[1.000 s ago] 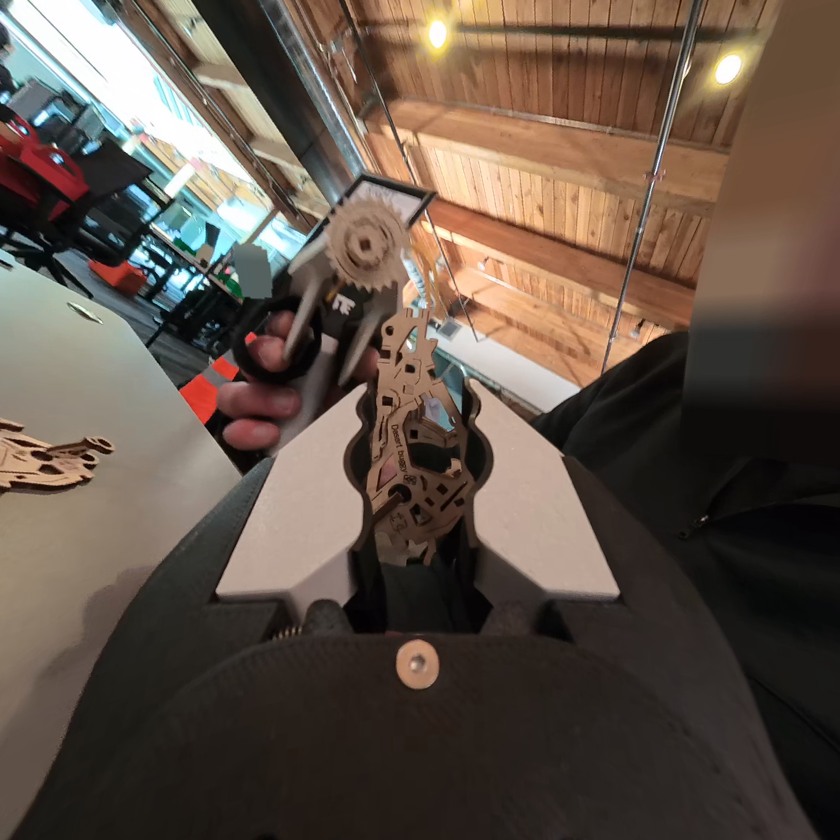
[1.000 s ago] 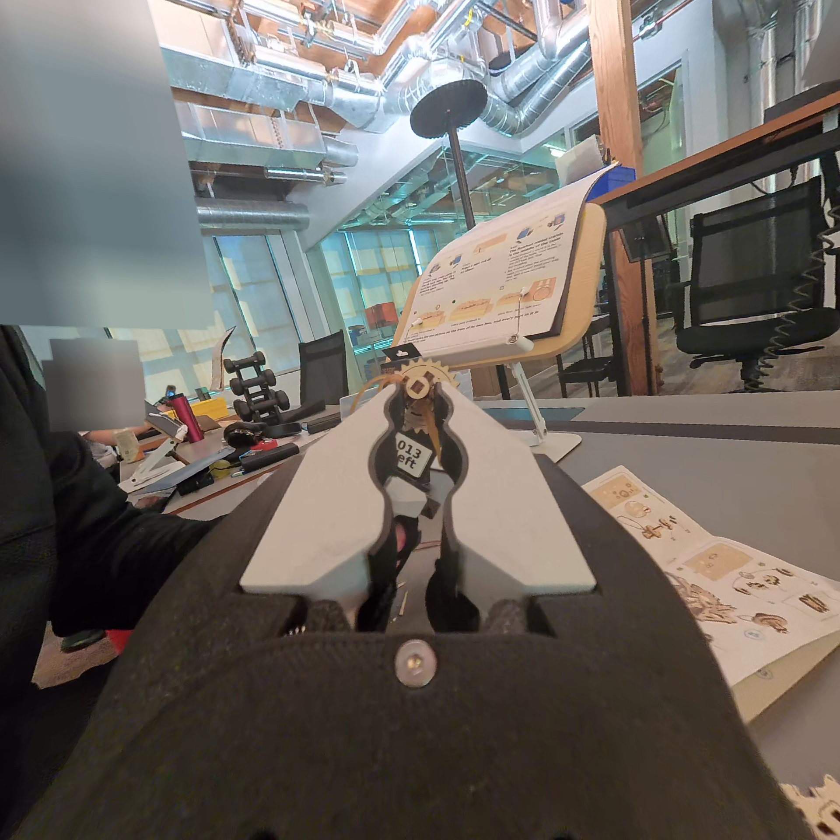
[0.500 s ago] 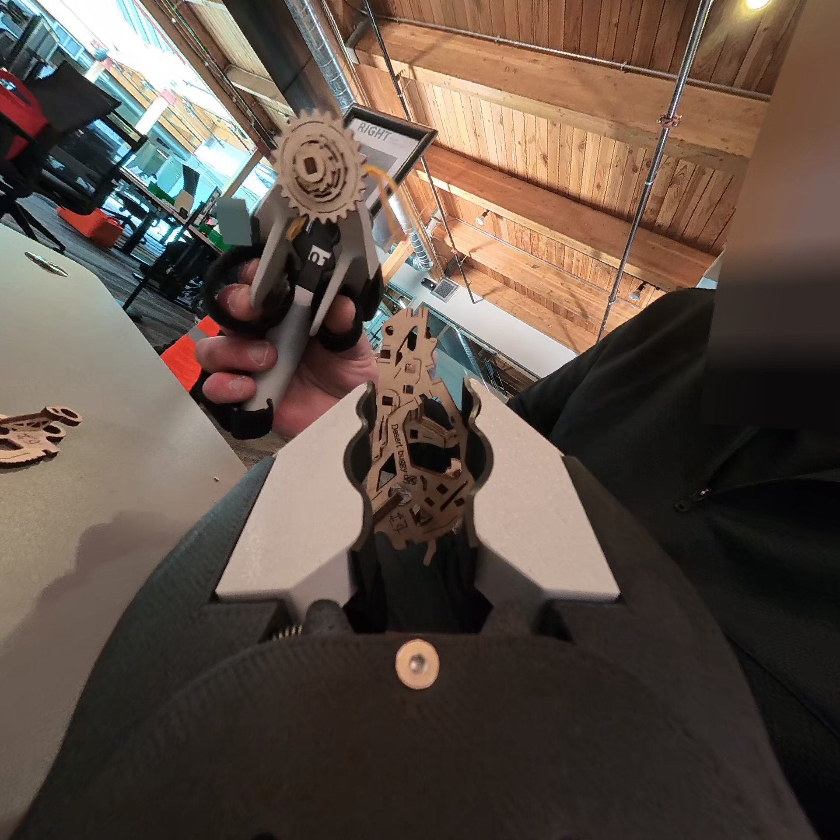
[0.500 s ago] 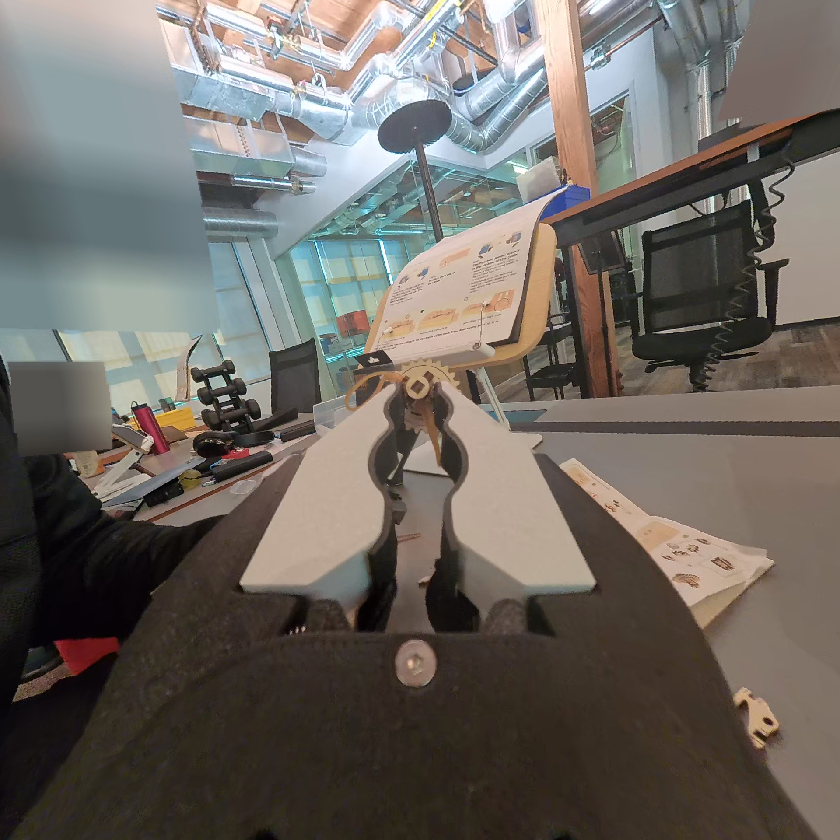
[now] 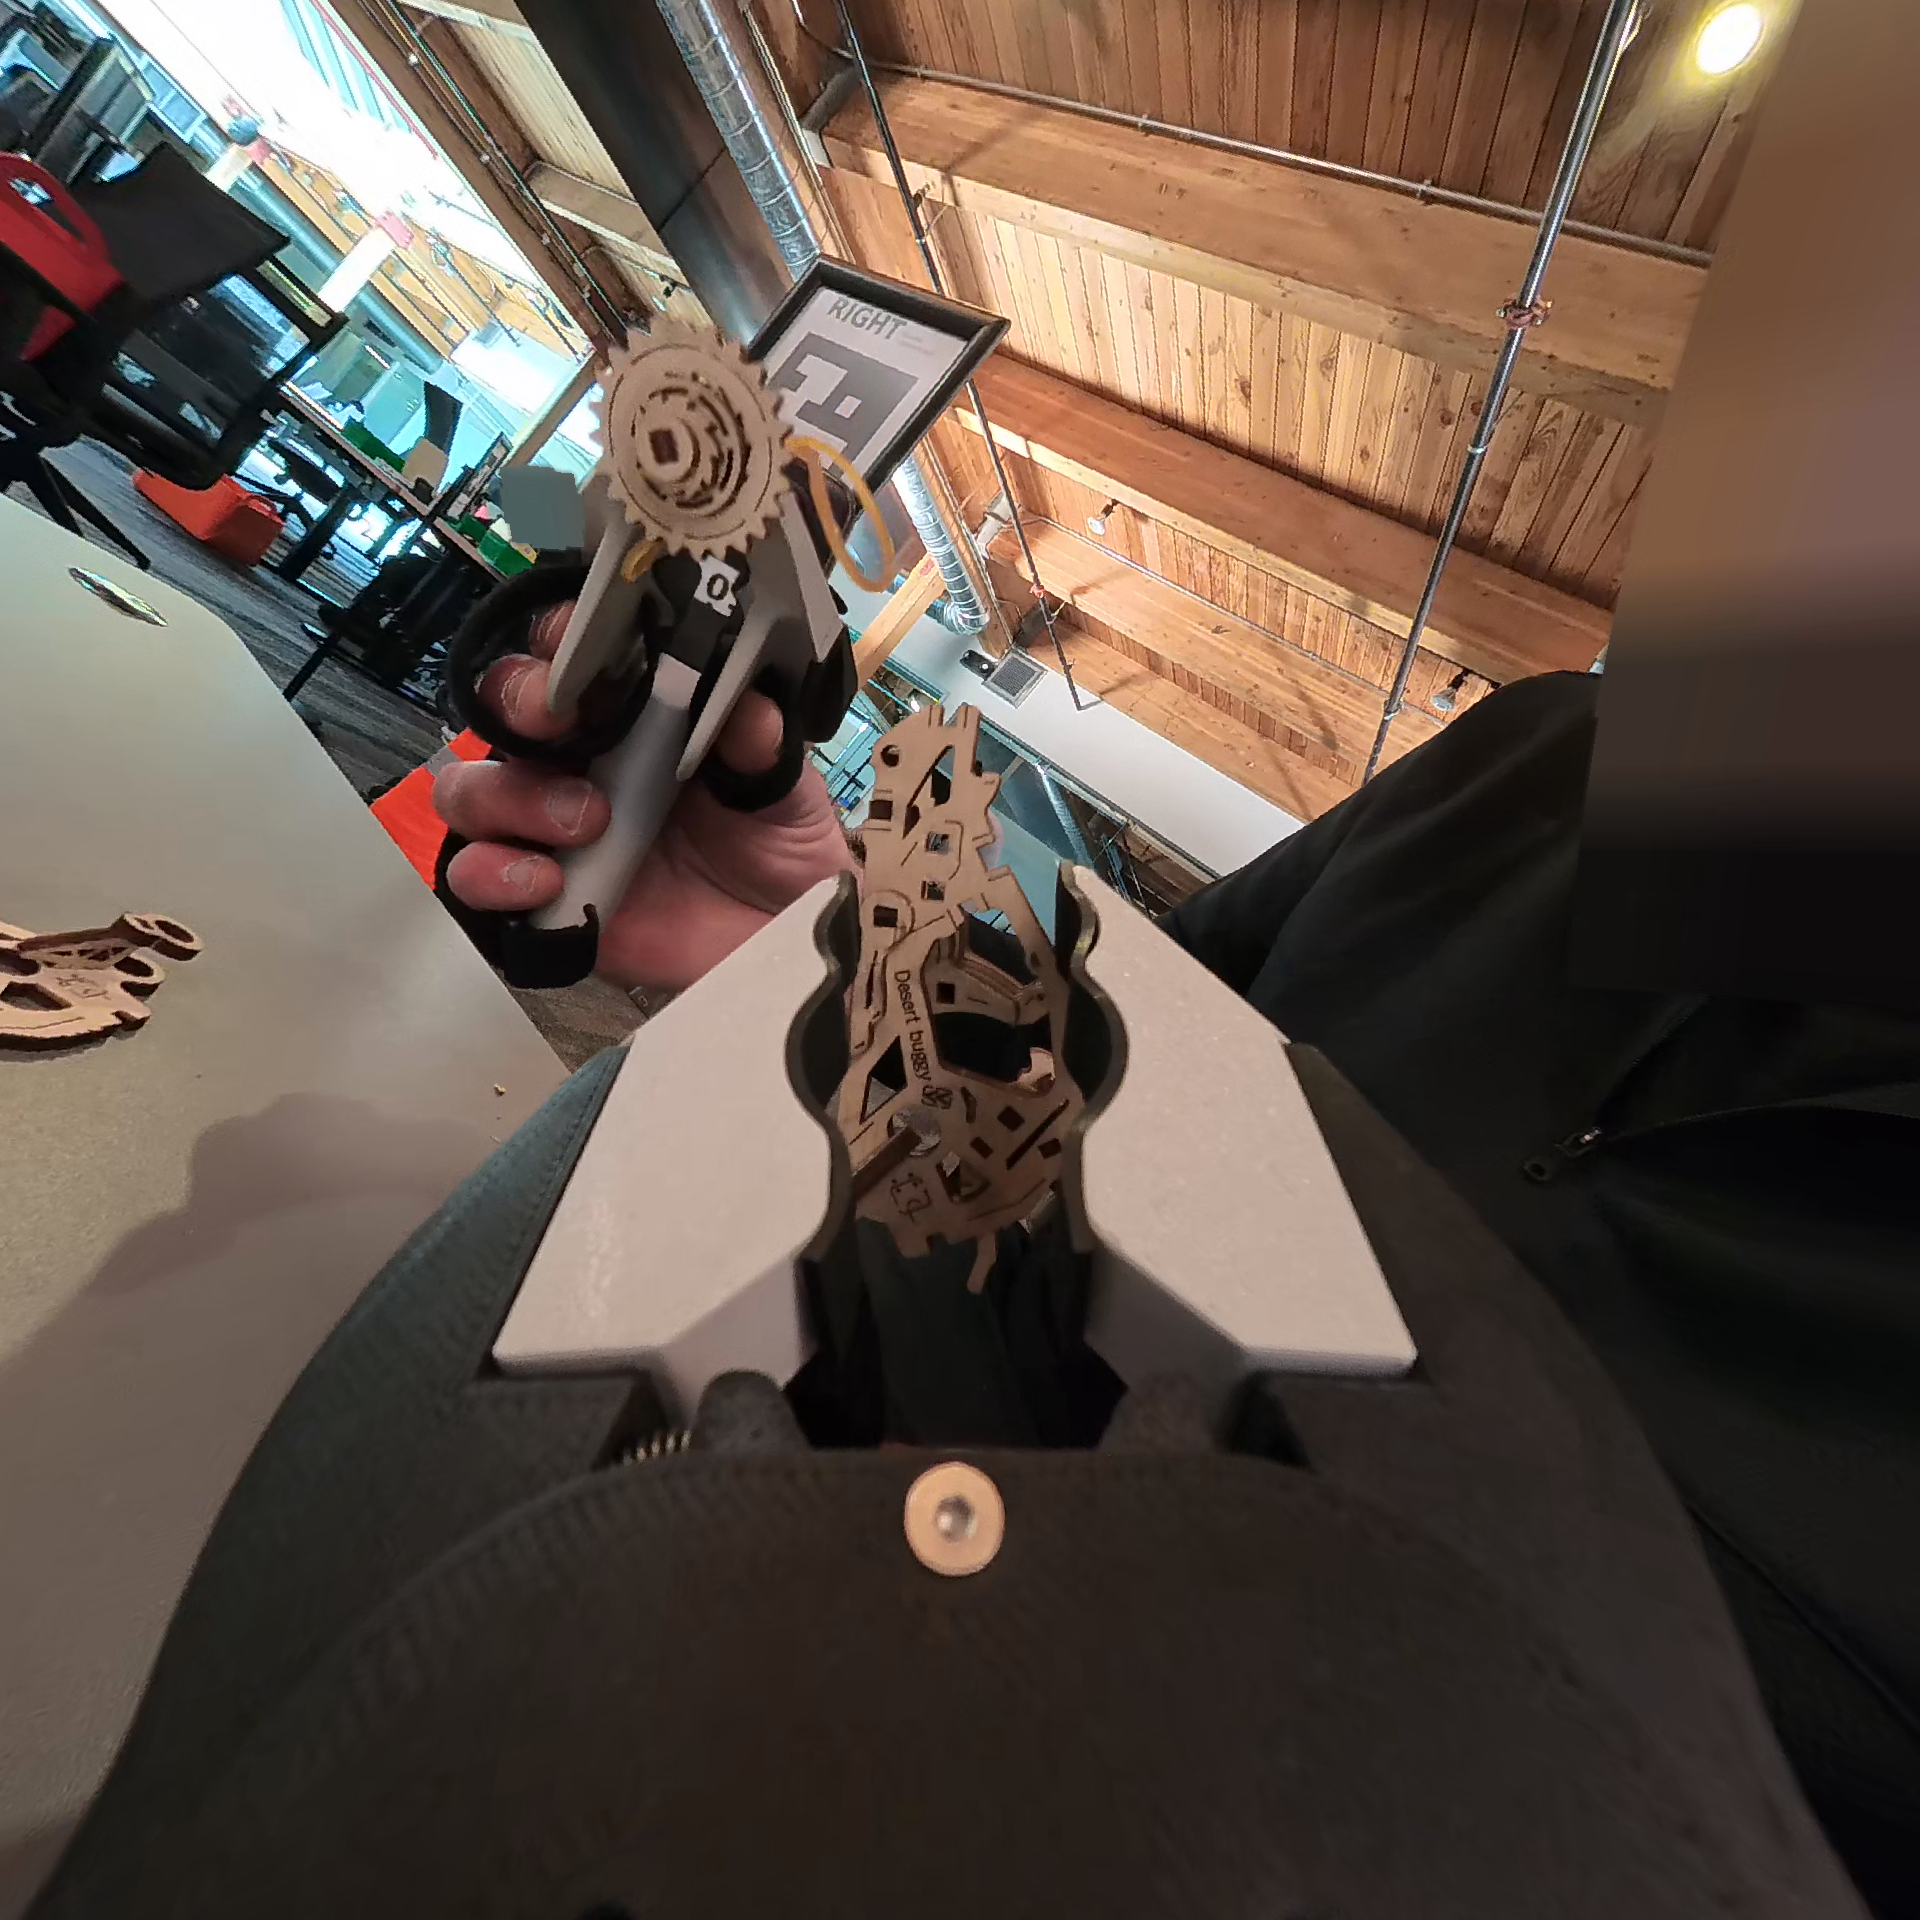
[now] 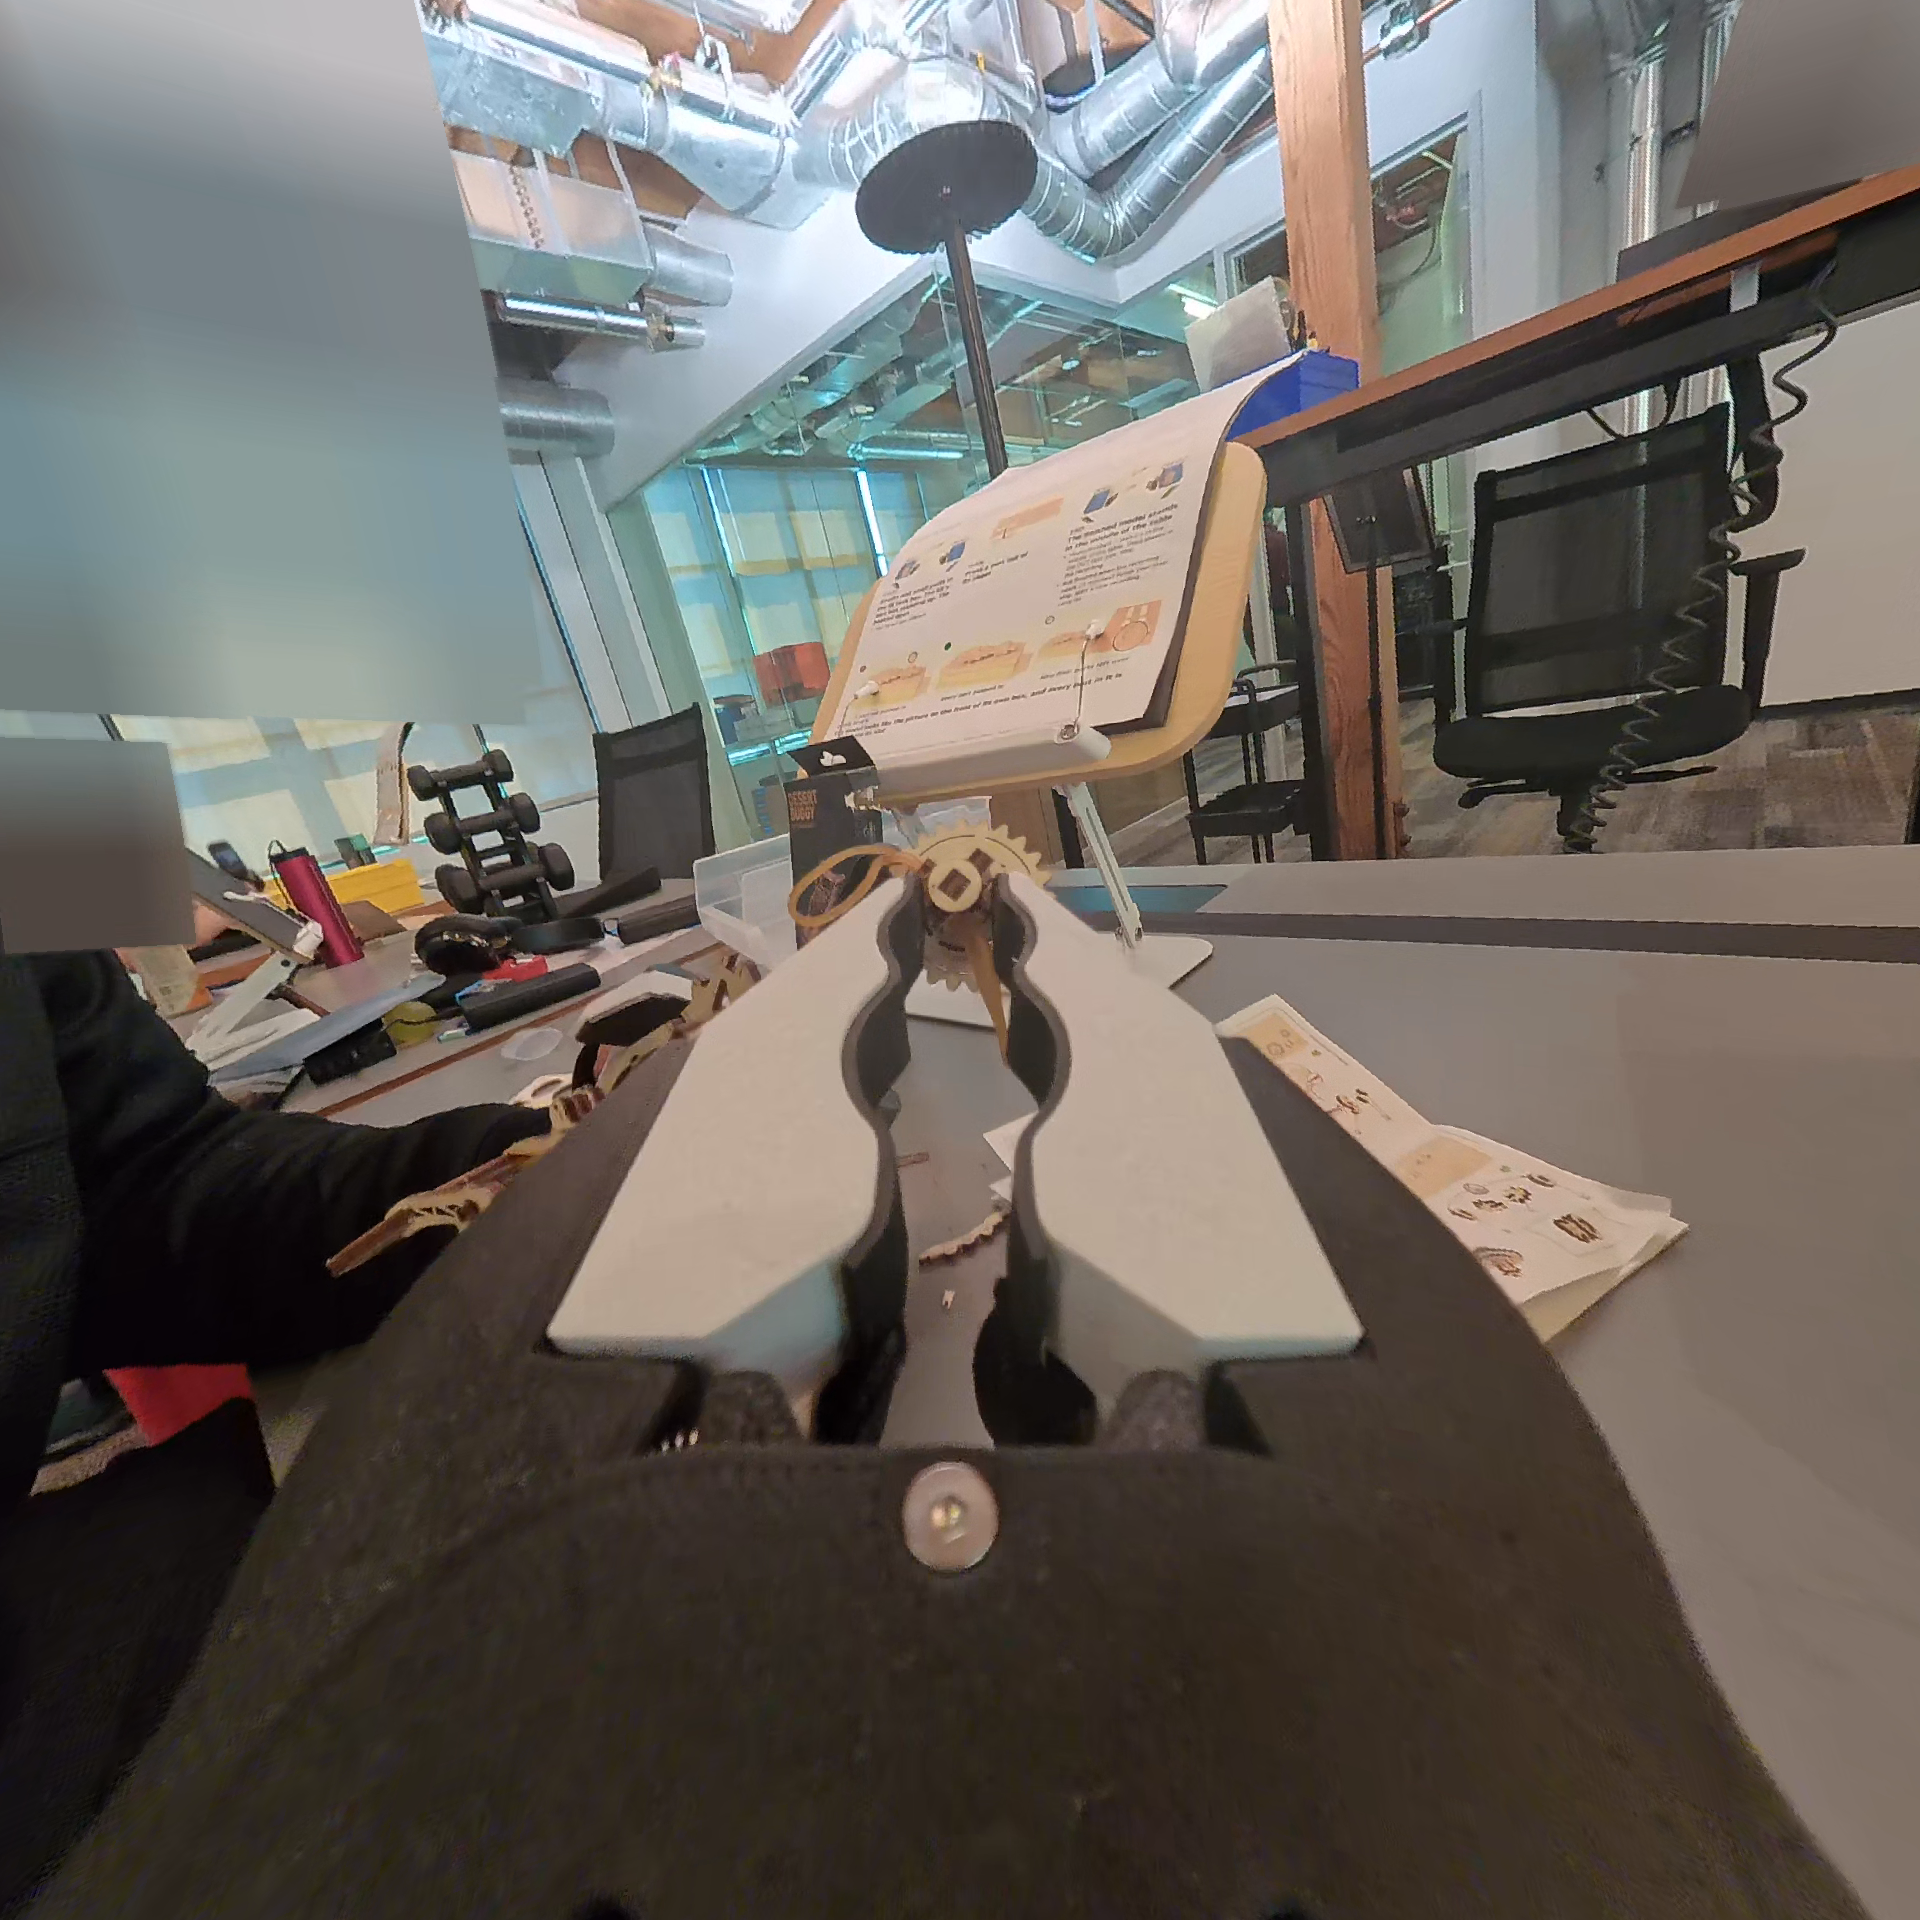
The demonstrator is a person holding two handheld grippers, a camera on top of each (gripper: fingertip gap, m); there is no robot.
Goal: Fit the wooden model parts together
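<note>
My left gripper [image 5: 956, 894] is shut on a flat laser-cut wooden frame panel [image 5: 935, 1049], held upright with its top sticking out past the fingertips. A short wooden peg [image 5: 885, 1162] sticks out of its lower part. My right gripper [image 6: 961, 894] is shut on a toothed wooden gear [image 6: 971, 868] with a square centre hole. A yellow rubber band [image 6: 836, 883] hangs from the gear. In the left wrist view the right gripper [image 5: 696, 525] holds the gear [image 5: 691, 447] up and to the left of the panel, apart from it.
Grey table [image 6: 1558, 1039] with a folded instruction sheet [image 6: 1455, 1184], a booklet on a stand [image 6: 1039, 623], a pole lamp [image 6: 971, 312], loose wooden parts [image 6: 634, 1039] and a small piece [image 6: 961, 1242]. Another wooden part [image 5: 73, 977] lies at the left. A dark sleeve [image 6: 208, 1195] reaches in. The tips of one gripper are about 9 cm away from the tips of the other.
The right gripper with the gear has moved up and left, away from the top of the panel. The left gripper still holds the panel the same way.
</note>
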